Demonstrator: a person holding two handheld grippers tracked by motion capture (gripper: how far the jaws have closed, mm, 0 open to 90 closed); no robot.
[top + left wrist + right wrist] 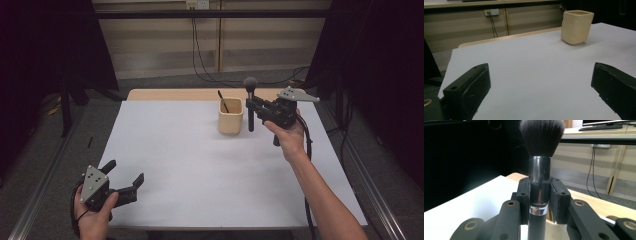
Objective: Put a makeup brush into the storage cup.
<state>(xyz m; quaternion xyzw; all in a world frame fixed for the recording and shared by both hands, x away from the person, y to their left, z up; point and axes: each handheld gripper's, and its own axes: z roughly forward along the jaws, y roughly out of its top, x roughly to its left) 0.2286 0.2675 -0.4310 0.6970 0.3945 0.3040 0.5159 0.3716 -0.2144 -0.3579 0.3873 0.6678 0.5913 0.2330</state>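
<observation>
A makeup brush point(250, 100) with a dark bristle head, a chrome collar and a black handle stands upright in my right gripper point(251, 111), just right of a cream square cup point(230, 115) on the white table point(200, 170). In the right gripper view the jaws press on both sides of the brush's chrome collar point(539, 187). A thin dark stick point(222, 100) leans inside the cup. My left gripper point(125, 175) rests at the table's front left corner, jaws wide apart and nothing between them. From the left gripper view the cup point(576, 26) stands far ahead to the right.
A wooden strip point(200, 94) borders the table's far edge. Black cables point(200, 55) hang down the wall behind. Dark stands point(65, 100) sit left of the table, and metal rails point(370, 190) run along both sides.
</observation>
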